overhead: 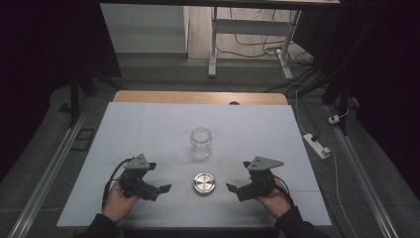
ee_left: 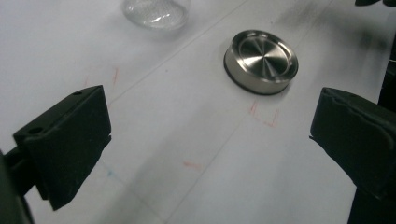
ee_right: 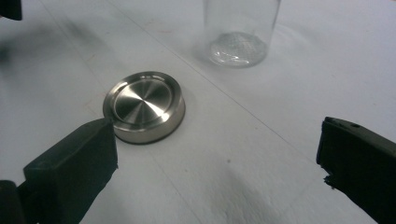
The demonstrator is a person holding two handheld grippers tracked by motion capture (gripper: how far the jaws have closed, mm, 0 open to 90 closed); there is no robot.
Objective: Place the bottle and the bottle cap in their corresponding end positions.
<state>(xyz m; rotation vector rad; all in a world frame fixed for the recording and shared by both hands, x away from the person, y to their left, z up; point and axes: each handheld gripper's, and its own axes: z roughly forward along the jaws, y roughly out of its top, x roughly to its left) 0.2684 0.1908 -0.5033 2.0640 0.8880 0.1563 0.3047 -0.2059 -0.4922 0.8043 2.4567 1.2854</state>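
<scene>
An empty clear glass jar (overhead: pixel 200 143) stands upright and lidless near the middle of the white table sheet (overhead: pixel 148 129). Its round brushed-metal lid (overhead: pixel 204 183) lies flat in front of it, top up. My left gripper (overhead: pixel 159 177) rests open to the left of the lid, jaws pointing at it. To the lid's right my right gripper (overhead: pixel 236 175) is open too, facing inward. In the left gripper view the lid (ee_left: pixel 261 60) lies beyond the wide-apart jaws of my left gripper (ee_left: pixel 212 140). The right gripper (ee_right: pixel 217 163) has the lid (ee_right: pixel 144 106) just past its left jaw, the jar (ee_right: pixel 240 32) farther off.
A hand holds each gripper near the table's front edge. A wooden strip (overhead: pixel 198 97) borders the far edge. Beyond it stand white desk legs (overhead: pixel 213 44) and floor cables. A white power strip (overhead: pixel 317 145) lies on the floor to the right.
</scene>
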